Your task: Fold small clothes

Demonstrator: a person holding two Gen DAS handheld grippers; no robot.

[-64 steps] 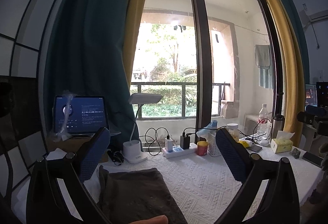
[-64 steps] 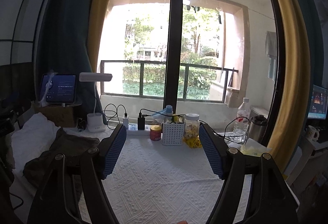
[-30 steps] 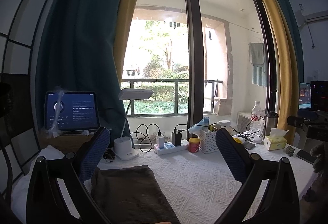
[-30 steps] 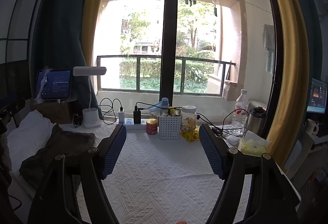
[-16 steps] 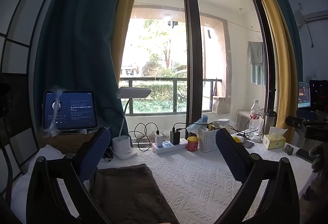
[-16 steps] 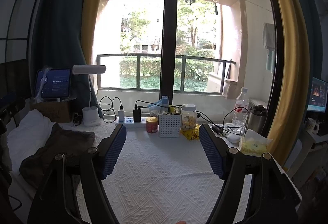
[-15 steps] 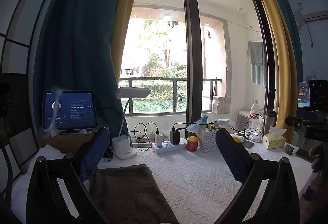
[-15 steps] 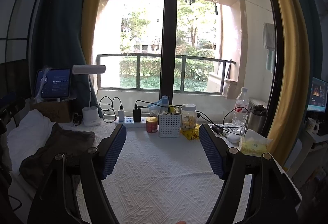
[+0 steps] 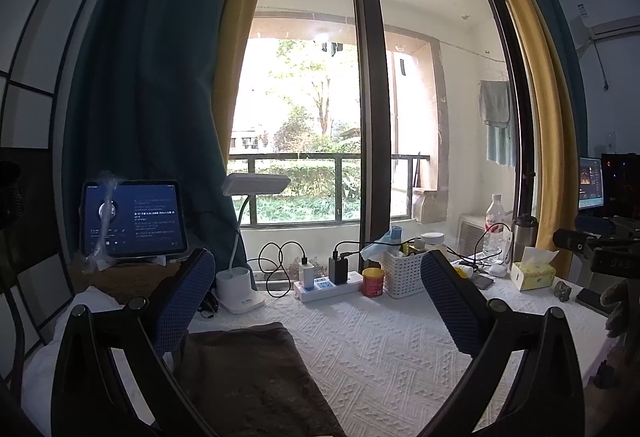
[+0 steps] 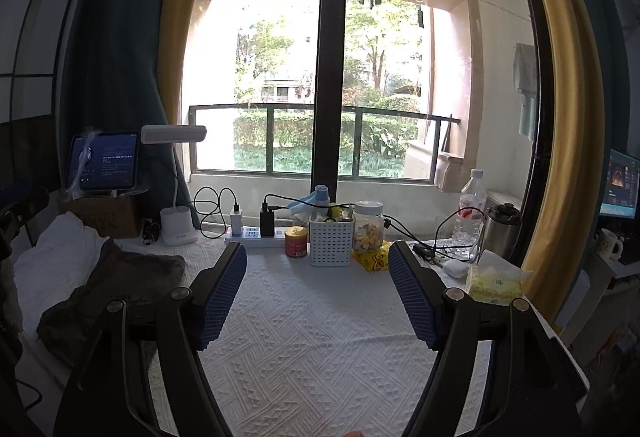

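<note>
Soft, light, limp dark garment (image 9: pixel 248 377) on desk (image 9: pixel 384 349), likely best pinched at near corner edge; left gripper (image 9: pixel 316 301) and right gripper (image 10: pixel 316 295) fingers spread, empty.

Bright daylight through the window (image 9: pixel 320 117), overexposed glare outside, dim curtains (image 9: pixel 152 97), strong fisheye bending, dark vignetted corners
</note>
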